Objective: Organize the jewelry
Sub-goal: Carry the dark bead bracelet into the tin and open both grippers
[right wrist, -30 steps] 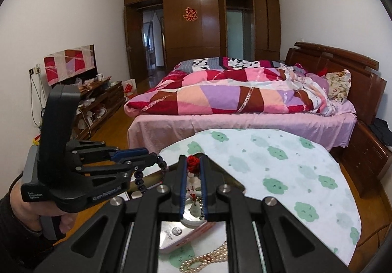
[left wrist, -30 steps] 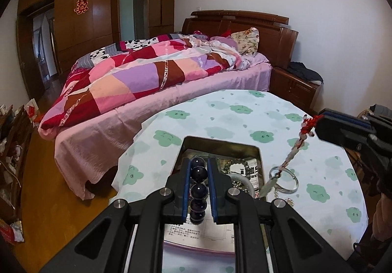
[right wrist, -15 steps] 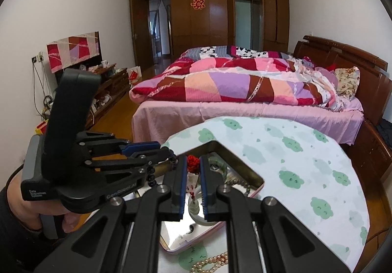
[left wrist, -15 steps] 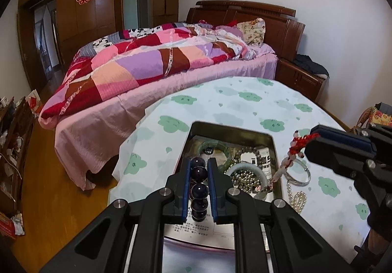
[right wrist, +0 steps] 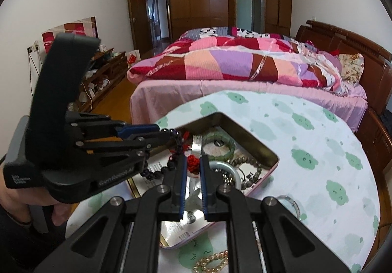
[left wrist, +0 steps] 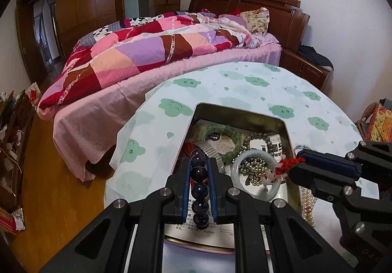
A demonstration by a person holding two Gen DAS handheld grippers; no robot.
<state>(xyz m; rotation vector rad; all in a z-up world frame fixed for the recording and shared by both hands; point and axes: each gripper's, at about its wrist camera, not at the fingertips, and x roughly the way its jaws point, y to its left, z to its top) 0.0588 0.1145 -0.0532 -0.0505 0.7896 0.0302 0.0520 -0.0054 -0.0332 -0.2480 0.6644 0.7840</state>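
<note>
A dark purple bead bracelet (left wrist: 199, 191) is clamped in the left gripper (left wrist: 199, 189) and a red-knotted pendant cord (right wrist: 193, 163) in the right gripper (right wrist: 192, 184), both above the open metal tin (left wrist: 238, 113) of jewelry on the cloud-print tabletop (left wrist: 257, 81), a pearl strand (right wrist: 212, 260) beside it.

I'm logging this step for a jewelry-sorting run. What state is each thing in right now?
left tool: shut on dark bead bracelet, over the tin.
right tool: shut on red knot pendant, over the tin.
metal tin: open, holding jewelry.
white jade bangle: lying in the tin.
green jade bangle: lying in the tin.
pearl necklace: outside the tin, on the tablecloth.
</note>
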